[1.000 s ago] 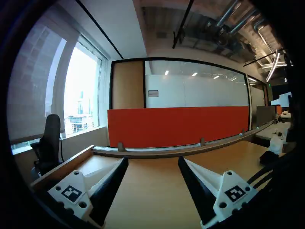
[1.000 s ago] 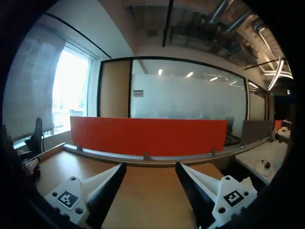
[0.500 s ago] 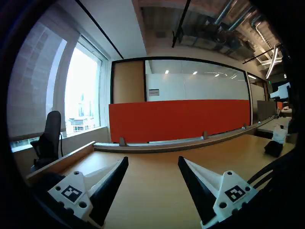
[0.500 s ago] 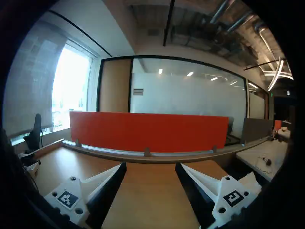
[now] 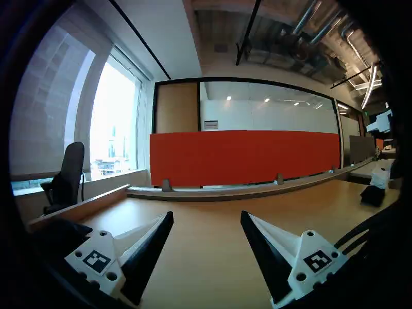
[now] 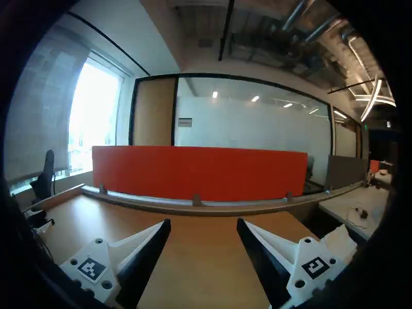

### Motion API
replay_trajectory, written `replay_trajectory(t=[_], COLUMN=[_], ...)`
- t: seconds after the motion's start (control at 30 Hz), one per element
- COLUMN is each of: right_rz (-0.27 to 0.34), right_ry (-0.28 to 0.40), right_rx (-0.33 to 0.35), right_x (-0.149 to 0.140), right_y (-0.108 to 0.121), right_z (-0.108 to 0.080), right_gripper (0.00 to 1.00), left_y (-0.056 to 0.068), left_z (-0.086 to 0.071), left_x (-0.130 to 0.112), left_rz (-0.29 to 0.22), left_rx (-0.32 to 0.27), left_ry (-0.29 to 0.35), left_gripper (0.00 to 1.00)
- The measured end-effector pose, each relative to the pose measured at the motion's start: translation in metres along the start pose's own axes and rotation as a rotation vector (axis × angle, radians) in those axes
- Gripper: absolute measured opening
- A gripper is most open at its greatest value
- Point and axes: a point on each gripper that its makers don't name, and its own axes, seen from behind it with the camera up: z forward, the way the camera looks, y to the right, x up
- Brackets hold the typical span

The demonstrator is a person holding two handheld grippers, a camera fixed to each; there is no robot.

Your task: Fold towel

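Two grippers, the left gripper [image 5: 206, 214] and the right gripper [image 6: 203, 221], hover over one wooden bench [image 5: 206, 252], each spread wide and empty. One crumpled white towel [image 6: 344, 238] lies at the bench's edge, just beside the right gripper.

A white crumpled cloth [image 6: 344, 239], perhaps the towel though too little shows to be sure, lies at about 4 o'clock in the right gripper view, near the light wooden bench [image 6: 206, 257]'s right edge.
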Motion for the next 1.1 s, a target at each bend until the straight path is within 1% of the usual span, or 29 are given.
replay_trajectory(t=[0.17,0.37,0.57,0.7,1.1], right_rz=[-0.006,-0.011,-0.013,-0.018,-0.027], right_ry=[-0.004,-0.004,-0.007,-0.015,-0.013], right_rx=[-0.004,0.000,0.002,0.005,0.000], right_x=[-0.011,-0.017,-0.024,-0.028,-0.026], right_y=[0.002,-0.001,-0.003,-0.004,-0.002], right_z=[-0.001,-0.002,-0.002,-0.003,-0.005], right_gripper=[0.99,0.99,0.99,0.99,0.99], left_y=[-0.002,-0.004,-0.004,-0.006,-0.004], left_z=[-0.002,-0.005,-0.005,-0.005,-0.002], left_x=[-0.011,-0.023,-0.030,-0.037,-0.039], left_rz=[-0.002,-0.026,-0.022,-0.021,-0.021], left_rx=[0.007,0.008,0.004,0.014,0.009], left_ry=[-0.001,-0.002,-0.006,-0.023,-0.032], left_gripper=[0.97,0.97,0.97,0.97,0.97])
